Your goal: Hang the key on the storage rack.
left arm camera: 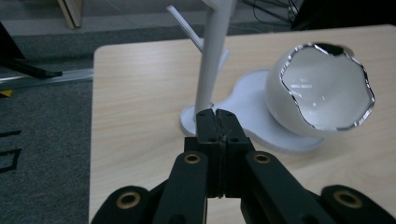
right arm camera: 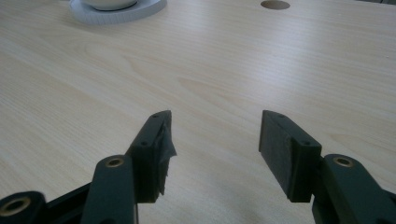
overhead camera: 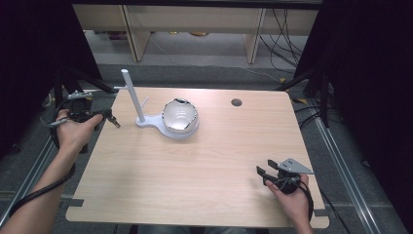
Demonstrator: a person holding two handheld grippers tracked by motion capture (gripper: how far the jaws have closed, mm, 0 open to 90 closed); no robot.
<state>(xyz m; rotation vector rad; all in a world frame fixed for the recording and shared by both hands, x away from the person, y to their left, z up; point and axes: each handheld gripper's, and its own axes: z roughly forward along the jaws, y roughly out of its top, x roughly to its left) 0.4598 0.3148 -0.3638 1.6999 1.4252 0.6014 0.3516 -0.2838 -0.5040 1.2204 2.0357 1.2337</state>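
Near the front right desk (overhead camera: 204, 195) corner, right claw (overhead camera: 264, 172) spread and empty, left claw (overhead camera: 115, 122) pressed closed on nothing beside the left edge, white eggshell-shaped stand (overhead camera: 179, 118) back-centre untouched; seemingly nothing begun.

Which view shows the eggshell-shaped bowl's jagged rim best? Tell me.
The left gripper view: the eggshell-shaped bowl sits close, its jagged silver rim and glossy inside plain. The high view shows the whole bowl, but small. The right gripper view catches just its bottom edge at the frame's top.
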